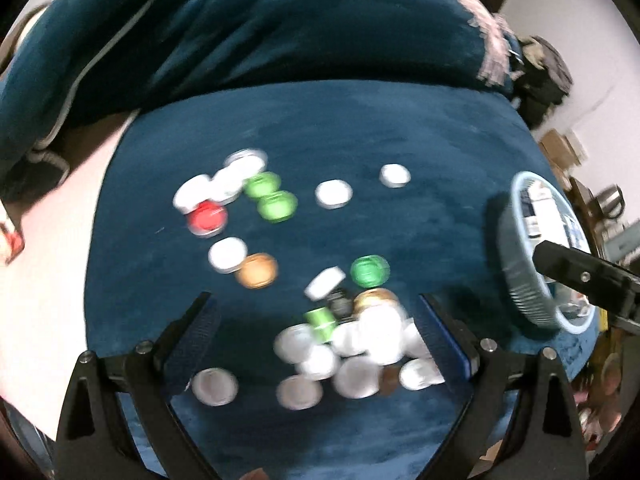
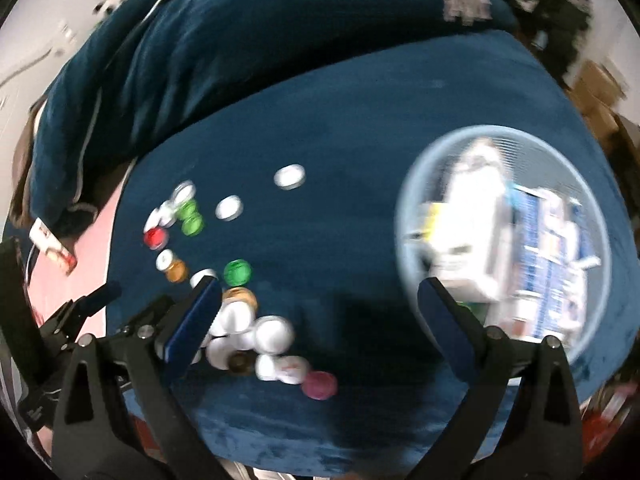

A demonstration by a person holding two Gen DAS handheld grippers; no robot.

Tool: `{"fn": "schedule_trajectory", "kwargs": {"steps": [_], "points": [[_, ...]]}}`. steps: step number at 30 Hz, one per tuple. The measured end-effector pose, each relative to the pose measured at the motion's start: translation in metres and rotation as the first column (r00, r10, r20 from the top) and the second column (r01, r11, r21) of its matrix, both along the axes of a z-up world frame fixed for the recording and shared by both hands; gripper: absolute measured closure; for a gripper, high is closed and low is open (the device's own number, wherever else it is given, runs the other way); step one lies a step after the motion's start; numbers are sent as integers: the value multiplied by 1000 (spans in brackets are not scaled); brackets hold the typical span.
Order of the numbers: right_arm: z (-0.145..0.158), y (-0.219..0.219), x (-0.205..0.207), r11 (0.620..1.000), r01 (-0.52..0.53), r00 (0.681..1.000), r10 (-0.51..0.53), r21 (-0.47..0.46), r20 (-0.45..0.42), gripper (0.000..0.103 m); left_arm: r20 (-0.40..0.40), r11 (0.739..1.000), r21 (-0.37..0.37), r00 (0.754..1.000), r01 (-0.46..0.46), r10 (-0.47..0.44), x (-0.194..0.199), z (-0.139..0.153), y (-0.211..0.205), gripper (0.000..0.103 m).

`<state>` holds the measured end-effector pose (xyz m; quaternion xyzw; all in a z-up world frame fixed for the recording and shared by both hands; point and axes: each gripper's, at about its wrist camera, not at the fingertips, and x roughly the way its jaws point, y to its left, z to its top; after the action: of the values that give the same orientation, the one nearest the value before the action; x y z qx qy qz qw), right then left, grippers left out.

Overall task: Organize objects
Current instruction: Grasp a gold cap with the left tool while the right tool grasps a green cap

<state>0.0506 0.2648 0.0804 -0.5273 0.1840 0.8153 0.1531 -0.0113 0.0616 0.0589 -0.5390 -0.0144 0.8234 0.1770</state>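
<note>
- Mostly, both views are filled by a dark blue velvet cushion (image 1: 360,128), used as the work surface; a 2nd blue cushion (image 1: 240,20) is seen behind it, w/ a pale fringe at its right end.
- Pink floor (image 1: 48,280) is seen left of the cushion.
- A light-blue round basket (image 2: 408,216) is set on the cushion's right side; it is packed w/ white and blue boxes, blurred, so labels can't be read. In the left wrist view the same basket (image 1: 516,280) is seen at the right edge, partly covered by a black finger of the other gripper.
- Left gripper (image 1: 320,332): jaws are held wide apart, nothing gripped; a pile of caps (image 1: 360,348) is seen on the cushion betw. the fingers, not touched by the pads.
- Right gripper (image 2: 318,320): jaws also spread wide, nothing held; bare cushion is seen betw. them, the basket just beside its right finger, the pile of caps at its left finger.
- Caps are scattered on the cushion's left half: mainly white, some stacked, exact count can't be told due to blur.
- Colored ones are picked out: red cap (image 1: 207,216), two green caps (image 1: 270,196) touching, orange cap (image 1: 257,270), a lone green cap (image 1: 370,270), a gold cap (image 1: 376,300), a pink cap (image 2: 319,385) at the pile's near edge.
- Two white caps (image 1: 334,194) lie apart, nearer the basket.
</note>
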Motion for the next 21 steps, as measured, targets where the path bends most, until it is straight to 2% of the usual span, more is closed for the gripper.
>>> {"fn": "schedule_trajectory", "kwargs": {"steps": [3,6,11,16,21], "points": [[-21,-17,-19,999,-52,997,53,-5,64,5,19,999,6,999,-40,40,-2,-9,-28,5],[-47,-27,-34,995,-84,987,91,-59,135,6,29,997,1,997,-78,78,-4,-17,-54,5],[-81,-35,-55,986,-65,971,98,-155,217,16,49,992,14,991,-125,124,-10,-26,-81,5],[-100,-39,-75,991,-50,961,82,-125,263,28,79,989,24,987,-144,142,-15,-36,-90,5],[-111,-47,-82,992,-74,948,101,-99,303,35,92,990,31,986,-139,136,-22,-42,-89,5]]}}
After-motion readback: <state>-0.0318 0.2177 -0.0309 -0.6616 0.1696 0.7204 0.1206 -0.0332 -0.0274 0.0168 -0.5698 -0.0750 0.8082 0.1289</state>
